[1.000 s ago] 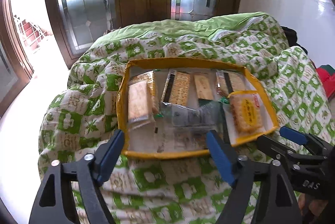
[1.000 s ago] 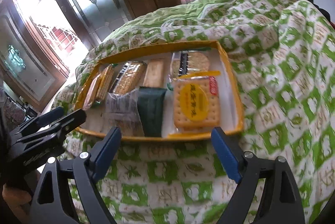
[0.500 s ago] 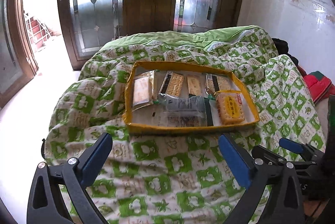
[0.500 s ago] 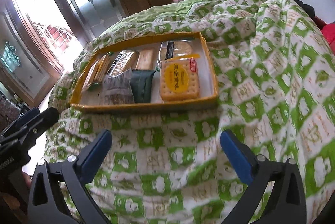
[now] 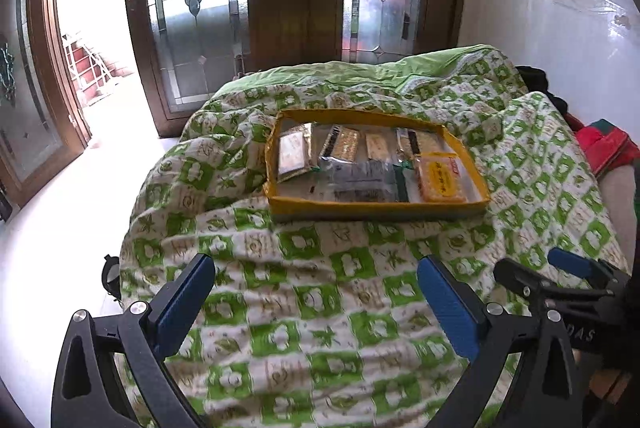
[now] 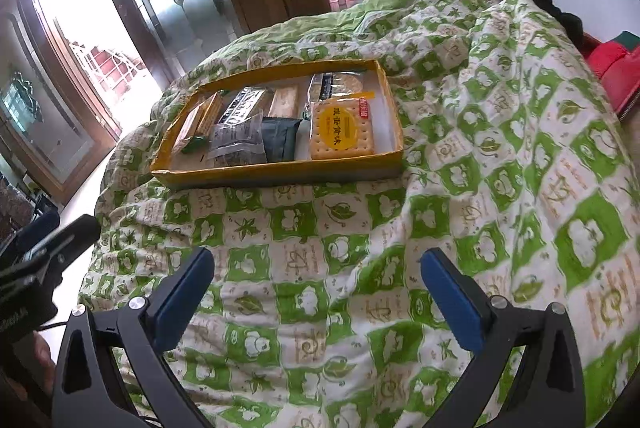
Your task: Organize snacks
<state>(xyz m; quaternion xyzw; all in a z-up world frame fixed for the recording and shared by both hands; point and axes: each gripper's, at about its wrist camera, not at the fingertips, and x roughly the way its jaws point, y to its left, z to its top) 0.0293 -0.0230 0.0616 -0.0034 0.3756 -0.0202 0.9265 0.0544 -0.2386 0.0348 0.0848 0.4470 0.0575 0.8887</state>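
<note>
Here, a yellow-rimmed tray is seen resting on a green-and-white quilt, filled with snack packets. A yellow biscuit pack is laid at its right end. Both the left hand-held gripper and the right hand-held gripper are held spread wide, empty, near the quilt's front, well apart from the tray.

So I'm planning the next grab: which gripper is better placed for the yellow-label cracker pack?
Probably the right gripper: the cracker pack sits at the tray's right end, nearly straight ahead. Both grippers are open and empty.
</note>
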